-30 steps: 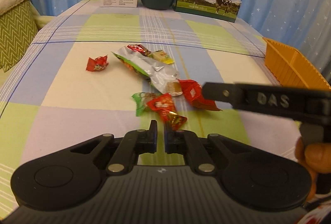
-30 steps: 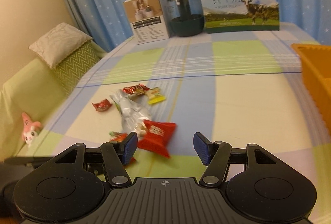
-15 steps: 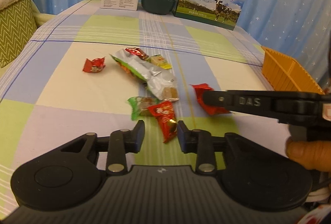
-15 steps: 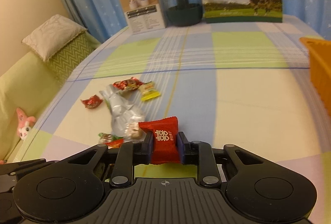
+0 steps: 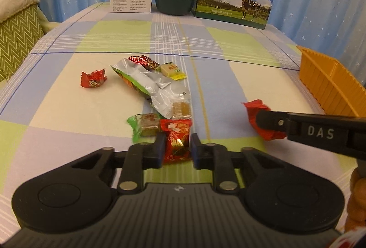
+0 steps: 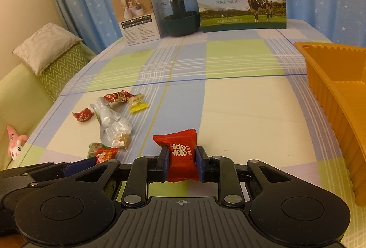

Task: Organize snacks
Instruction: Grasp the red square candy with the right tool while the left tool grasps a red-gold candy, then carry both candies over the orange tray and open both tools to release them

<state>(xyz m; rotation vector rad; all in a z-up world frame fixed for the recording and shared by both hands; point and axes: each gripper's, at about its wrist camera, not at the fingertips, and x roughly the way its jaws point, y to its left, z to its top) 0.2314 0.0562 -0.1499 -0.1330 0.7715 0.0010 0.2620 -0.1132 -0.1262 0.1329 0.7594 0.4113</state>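
Red candy with white marks [image 6: 182,157] sits pinched between the fingers of the right gripper [image 6: 182,166], at 6 o'clock on the checked cloth [image 6: 228,99]. The left gripper [image 5: 176,152] squeezes a red candy with gold print [image 5: 177,142] (it touches the green candy [image 5: 144,125]). More snacks lie at 9 o'clock around a silver packet [image 5: 151,85]. The orange tray [image 6: 338,97] waits at 3 o'clock.
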